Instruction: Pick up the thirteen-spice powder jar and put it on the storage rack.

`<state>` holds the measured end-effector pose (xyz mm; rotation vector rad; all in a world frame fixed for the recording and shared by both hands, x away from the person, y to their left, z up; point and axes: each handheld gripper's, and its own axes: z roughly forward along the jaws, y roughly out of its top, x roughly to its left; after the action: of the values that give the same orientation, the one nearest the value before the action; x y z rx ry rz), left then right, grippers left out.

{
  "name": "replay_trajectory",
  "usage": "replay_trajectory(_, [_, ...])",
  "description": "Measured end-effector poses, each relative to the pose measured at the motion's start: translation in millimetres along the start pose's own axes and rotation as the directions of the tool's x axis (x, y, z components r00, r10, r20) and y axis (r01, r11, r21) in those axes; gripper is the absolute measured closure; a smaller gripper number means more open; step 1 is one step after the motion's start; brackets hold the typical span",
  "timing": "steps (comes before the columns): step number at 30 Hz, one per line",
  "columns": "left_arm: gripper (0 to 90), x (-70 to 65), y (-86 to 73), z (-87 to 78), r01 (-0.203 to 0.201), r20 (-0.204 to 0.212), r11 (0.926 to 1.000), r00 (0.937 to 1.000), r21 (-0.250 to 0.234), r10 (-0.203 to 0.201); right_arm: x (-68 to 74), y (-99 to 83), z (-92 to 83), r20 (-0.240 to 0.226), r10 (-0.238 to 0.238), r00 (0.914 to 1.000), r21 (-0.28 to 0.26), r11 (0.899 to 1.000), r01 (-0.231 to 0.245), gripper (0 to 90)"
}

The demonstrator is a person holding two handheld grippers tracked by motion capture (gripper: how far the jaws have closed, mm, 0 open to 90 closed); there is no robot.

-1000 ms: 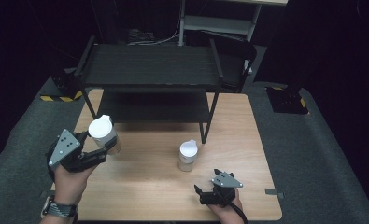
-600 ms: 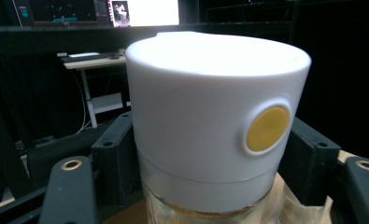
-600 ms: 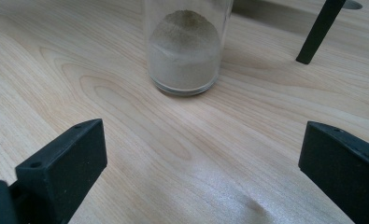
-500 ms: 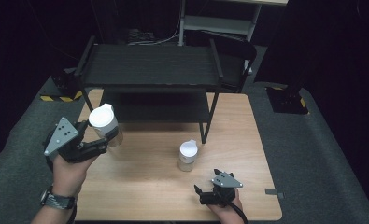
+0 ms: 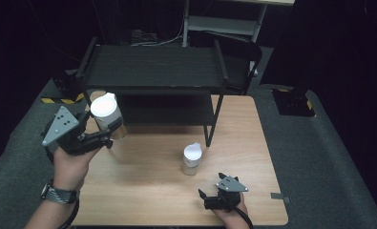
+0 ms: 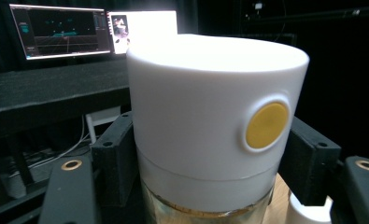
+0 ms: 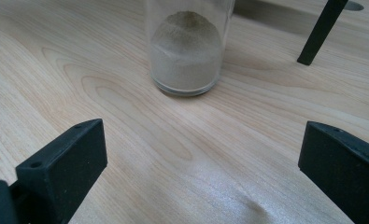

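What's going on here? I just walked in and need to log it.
A person works at a wooden table with a gripper in each hand. The left gripper is clamped on a white-capped jar, held up off the table near the black shelf. The right gripper rests open near the front edge, facing a second jar of powder standing on the table.

- Overhead light falls evenly on the wooden table (image 5: 143, 191); darkness surrounds it from 9 through 3 o'clock.
- A lit monitor (image 6: 142, 25) glares white at 11 o'clock behind the close, softly focused white cap (image 6: 210, 121).
- A pale sheen streaks the wood at 5 o'clock beside the blurred near jaws.
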<state>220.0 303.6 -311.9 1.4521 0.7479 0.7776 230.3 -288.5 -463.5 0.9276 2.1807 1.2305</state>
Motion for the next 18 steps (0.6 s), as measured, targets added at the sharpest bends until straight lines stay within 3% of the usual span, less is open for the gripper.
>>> replay_trajectory(10, [30.3,-0.6,20.8,9.7,-0.026,0.003,0.9995,0.9996,-0.015,0.026,-0.5,0.0,0.0,-0.002,0.002,1.0000,0.000,1.000,-0.002,0.7])
replay_trajectory(18, [30.4,4.2,35.5,19.3,-0.013,0.004,0.9995,0.9999,-0.029,0.013,-0.9,-0.7,-0.3,-0.005,-0.001,1.0000,-0.004,1.000,0.001,0.7])
